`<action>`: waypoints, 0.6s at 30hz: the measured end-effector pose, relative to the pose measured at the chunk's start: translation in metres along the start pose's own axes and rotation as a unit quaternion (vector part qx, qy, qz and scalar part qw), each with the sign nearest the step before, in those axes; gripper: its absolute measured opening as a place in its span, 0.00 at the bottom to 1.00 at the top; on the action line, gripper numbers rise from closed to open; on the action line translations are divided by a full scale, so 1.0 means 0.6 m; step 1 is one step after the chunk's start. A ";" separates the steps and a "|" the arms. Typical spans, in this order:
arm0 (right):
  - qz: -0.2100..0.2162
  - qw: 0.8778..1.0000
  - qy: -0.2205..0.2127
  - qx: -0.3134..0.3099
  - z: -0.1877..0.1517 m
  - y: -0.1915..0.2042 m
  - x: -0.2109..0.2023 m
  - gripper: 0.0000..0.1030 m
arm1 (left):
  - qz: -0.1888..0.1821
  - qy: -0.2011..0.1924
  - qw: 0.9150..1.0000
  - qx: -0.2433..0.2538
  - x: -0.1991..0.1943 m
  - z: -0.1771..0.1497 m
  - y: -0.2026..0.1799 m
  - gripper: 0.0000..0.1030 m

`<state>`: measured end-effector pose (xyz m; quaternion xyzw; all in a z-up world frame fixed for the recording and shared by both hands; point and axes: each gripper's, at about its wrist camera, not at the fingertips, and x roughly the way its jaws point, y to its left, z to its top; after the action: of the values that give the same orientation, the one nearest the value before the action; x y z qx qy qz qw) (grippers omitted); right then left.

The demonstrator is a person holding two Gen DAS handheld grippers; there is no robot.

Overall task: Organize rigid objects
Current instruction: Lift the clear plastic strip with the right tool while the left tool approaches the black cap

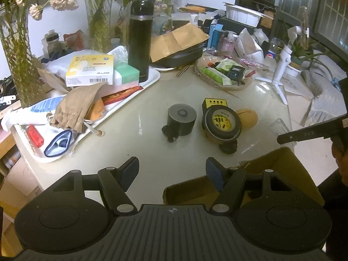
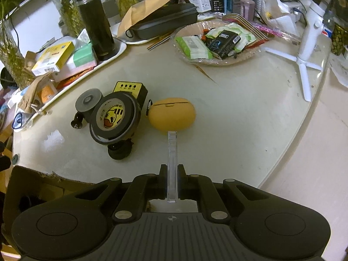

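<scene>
My right gripper [image 2: 171,171] is shut on a clear plastic strip [image 2: 171,152] that sticks out forward towards an orange egg-shaped case [image 2: 171,117]. Left of the case lie a tape roll with a yellow duck sticker [image 2: 114,119], a yellow-and-black box [image 2: 130,89], a black cylinder [image 2: 89,103] and a small black knob [image 2: 119,151]. My left gripper [image 1: 171,169] is open with nothing between its fingers, over the table edge and an open cardboard box [image 1: 282,167]. The left wrist view shows the cylinder [image 1: 182,119], the tape roll [image 1: 221,122] and the right gripper's finger [image 1: 304,132].
A white tray [image 1: 150,80] at the left holds boxes, a paper bag and a tall black flask [image 1: 140,41]. A wicker plate of packets [image 2: 217,41] sits at the back. A white tripod stand [image 2: 304,50] is near the right edge. Glass vases with plants stand behind.
</scene>
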<state>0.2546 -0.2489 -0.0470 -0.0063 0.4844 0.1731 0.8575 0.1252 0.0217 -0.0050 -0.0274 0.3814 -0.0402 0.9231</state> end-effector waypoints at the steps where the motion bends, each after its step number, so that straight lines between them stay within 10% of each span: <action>1: 0.002 1.000 0.000 0.001 0.000 -0.001 0.000 0.10 | 0.000 0.000 1.000 0.002 0.003 0.002 0.000 0.65; 18: 0.014 1.000 -0.001 0.018 -0.002 -0.012 0.006 0.10 | 0.005 0.015 0.999 0.029 0.065 0.040 -0.008 0.66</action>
<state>0.2578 -0.2547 -0.0518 0.0160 0.4864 0.1764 0.8556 0.1691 0.0134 -0.0150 0.0021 0.3941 -0.0474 0.9179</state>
